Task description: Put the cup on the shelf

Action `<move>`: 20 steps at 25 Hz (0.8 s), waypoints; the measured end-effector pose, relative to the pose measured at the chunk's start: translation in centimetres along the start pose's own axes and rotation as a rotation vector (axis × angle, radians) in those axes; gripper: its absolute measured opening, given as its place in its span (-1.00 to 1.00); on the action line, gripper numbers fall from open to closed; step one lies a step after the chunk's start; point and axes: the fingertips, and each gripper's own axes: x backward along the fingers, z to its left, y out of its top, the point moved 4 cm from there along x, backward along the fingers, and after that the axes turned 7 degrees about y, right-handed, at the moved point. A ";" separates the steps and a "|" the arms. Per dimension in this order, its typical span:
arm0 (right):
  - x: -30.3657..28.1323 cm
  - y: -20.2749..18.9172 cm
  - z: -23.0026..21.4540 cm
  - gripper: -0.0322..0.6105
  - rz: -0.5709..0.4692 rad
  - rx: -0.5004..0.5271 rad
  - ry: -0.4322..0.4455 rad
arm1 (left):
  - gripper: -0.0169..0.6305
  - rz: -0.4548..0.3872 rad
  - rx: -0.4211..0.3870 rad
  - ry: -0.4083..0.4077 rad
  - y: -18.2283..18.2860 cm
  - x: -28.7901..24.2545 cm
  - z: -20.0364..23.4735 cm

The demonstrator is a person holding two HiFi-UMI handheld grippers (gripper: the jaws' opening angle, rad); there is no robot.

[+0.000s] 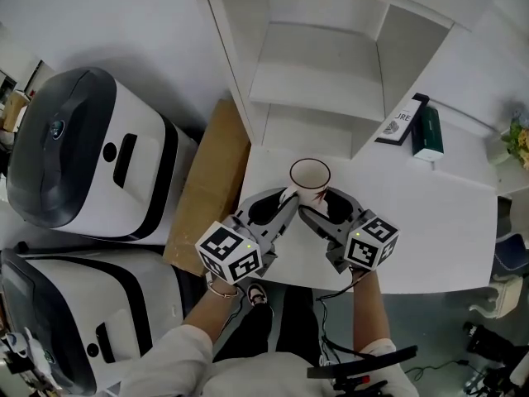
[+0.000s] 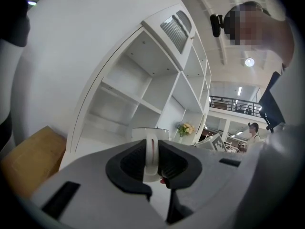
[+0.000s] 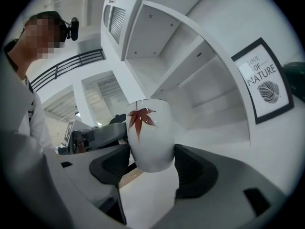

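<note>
Left gripper (image 2: 150,162): jaws clamped on cup (image 1: 310,176) handle.
Right gripper (image 3: 151,160): jaws clamped on cup body.
Progress: cup held, probably airborne; shelf (image 1: 318,85) placement remained.

The cup (image 1: 310,175) is just before the shelf (image 1: 318,77), above the bench (image 1: 446,222). A framed print (image 1: 401,122) and a bottle (image 1: 428,132) stand right of the shelf, a cardboard sheet (image 1: 213,180) left.

Head view: cup (image 1: 310,174) shows rim only; its body is hidden btwn left gripper (image 1: 281,203) & right gripper (image 1: 324,205). Shelf (image 1: 314,81) top is cut off at the upper edge. Framed print (image 1: 399,124) is partly behind the shelf wall; only "URE" can be read. Flowers (image 1: 519,143) are cut off at the right edge. Left gripper view: cup body is mostly behind the jaws. A distant person (image 2: 253,128) is too small to make out.
</note>
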 end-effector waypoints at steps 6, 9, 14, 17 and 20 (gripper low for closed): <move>0.1 -0.9 -1.0 0.05 -0.012 -0.025 -0.002 | -0.75 0.002 0.006 -0.001 -1.0 -0.8 0.4; 0.2 -1.2 -1.5 0.05 -0.023 -0.051 -0.006 | -0.75 -0.005 0.006 -0.004 -1.3 -1.2 0.5; 0.5 -1.4 -2.3 0.06 -0.051 -0.077 -0.018 | -0.75 -0.022 0.022 0.000 -1.6 -1.9 0.7; 0.7 -1.6 -2.8 0.05 -0.071 -0.098 -0.030 | -0.75 -0.038 0.040 0.011 -1.8 -2.3 1.0; 1.1 -1.8 -3.4 0.05 -0.081 -0.108 -0.050 | -0.75 -0.054 0.052 0.018 -1.7 -2.9 1.4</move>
